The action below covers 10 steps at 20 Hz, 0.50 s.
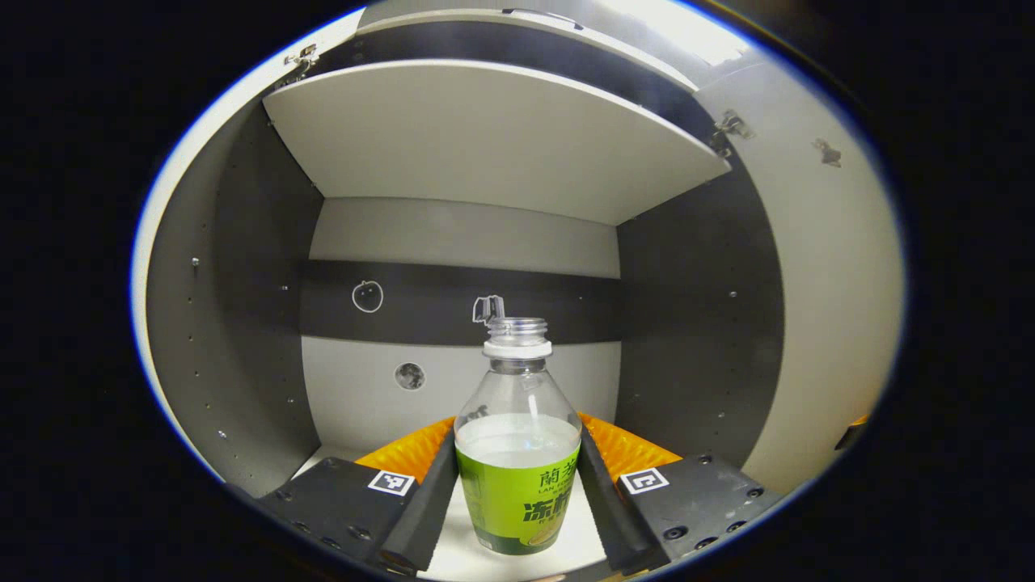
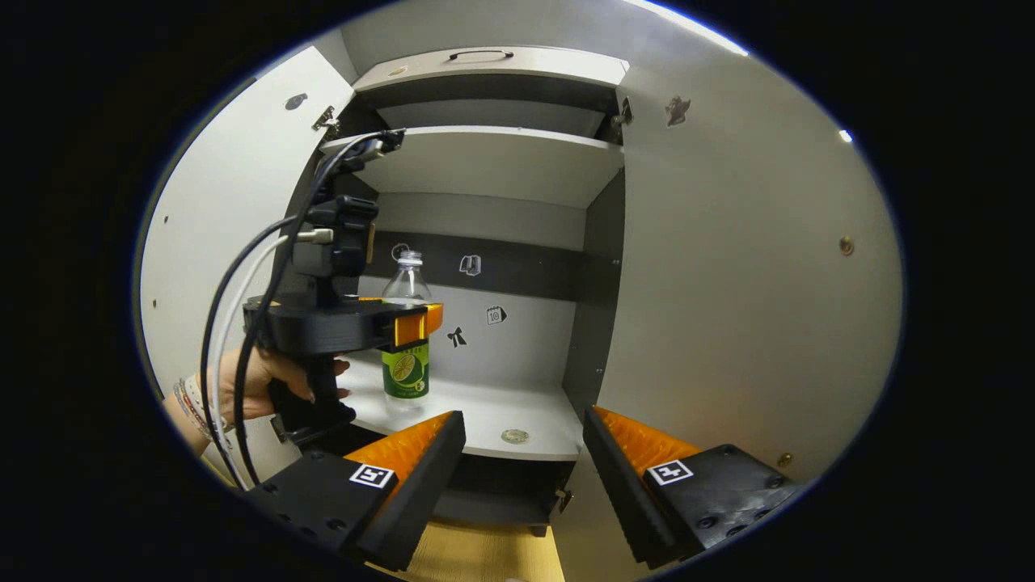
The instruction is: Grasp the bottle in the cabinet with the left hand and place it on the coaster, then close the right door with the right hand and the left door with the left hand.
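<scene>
The cabinet (image 2: 493,420) stood open, its right door (image 2: 728,283) swung wide to the bottle's right and its left door (image 2: 234,202) swung out on the bottle's other side, with a shelf (image 1: 485,137) overhead. The bottle (image 1: 517,453) stood upright on the cabinet floor, uncapped and part full, its label wrapped low around the body. In the right gripper view a hand (image 2: 259,380) held the left gripper (image 2: 412,323) level at the bottle's label — its fingers lay on either side of the body. In the left gripper view those fingers (image 1: 433,485) flanked the bottle closely, apparently touching it at both sides, though whether they were truly pressing could not be told. The right gripper (image 2: 521,453) hung spread apart and empty, out in front of the bottle. A small round thing (image 2: 514,436) lay on the cabinet floor to the bottle's right and nearer the front edge; whether it was the coaster could not be told

The risk lay in the open neck: a tilt during lifting could spill the liquid, and a loose grip on the smooth body could let it slip — or the neck could knock the shelf above
</scene>
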Each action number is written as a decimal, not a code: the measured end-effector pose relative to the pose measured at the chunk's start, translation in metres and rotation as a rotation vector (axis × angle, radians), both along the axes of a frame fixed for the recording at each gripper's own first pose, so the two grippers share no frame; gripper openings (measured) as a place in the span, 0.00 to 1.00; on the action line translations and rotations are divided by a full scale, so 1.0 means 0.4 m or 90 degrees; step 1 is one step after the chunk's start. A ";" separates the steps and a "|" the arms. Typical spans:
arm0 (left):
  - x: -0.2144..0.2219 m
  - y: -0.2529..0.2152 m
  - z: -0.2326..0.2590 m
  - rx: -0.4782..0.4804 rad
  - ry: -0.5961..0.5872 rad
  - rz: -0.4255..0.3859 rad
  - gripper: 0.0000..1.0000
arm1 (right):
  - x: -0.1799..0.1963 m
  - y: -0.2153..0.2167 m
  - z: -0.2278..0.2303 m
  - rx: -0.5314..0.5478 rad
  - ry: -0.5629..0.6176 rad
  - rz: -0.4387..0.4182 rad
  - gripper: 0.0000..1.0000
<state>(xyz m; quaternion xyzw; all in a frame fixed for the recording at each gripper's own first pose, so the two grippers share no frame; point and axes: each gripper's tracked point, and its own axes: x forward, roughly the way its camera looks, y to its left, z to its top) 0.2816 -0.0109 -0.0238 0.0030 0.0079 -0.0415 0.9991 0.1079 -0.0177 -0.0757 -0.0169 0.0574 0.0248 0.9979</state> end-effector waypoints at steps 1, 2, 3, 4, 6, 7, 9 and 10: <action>-0.036 -0.003 0.002 0.002 0.001 -0.006 0.77 | -0.015 -0.004 0.011 -0.005 -0.007 -0.008 0.98; -0.069 -0.006 0.003 0.003 0.002 -0.011 0.77 | -0.036 -0.009 0.024 -0.012 -0.014 -0.016 0.98; -0.106 -0.009 0.007 0.002 0.000 -0.017 0.77 | -0.051 -0.012 0.034 -0.017 -0.020 -0.024 0.97; -0.143 -0.012 0.010 -0.002 -0.004 -0.023 0.77 | -0.071 -0.015 0.044 -0.023 -0.026 -0.033 0.97; -0.223 -0.017 0.009 -0.006 -0.010 -0.035 0.77 | -0.114 -0.022 0.054 -0.032 -0.027 -0.050 0.94; -0.260 -0.019 -0.006 -0.007 -0.004 -0.042 0.77 | -0.135 -0.021 0.057 -0.032 -0.023 -0.055 0.97; -0.343 -0.030 -0.030 -0.005 0.005 -0.061 0.78 | -0.180 -0.027 0.069 -0.028 -0.024 -0.075 0.98; -0.383 -0.038 -0.045 -0.003 0.008 -0.071 0.77 | -0.196 -0.032 0.073 -0.028 -0.025 -0.084 0.97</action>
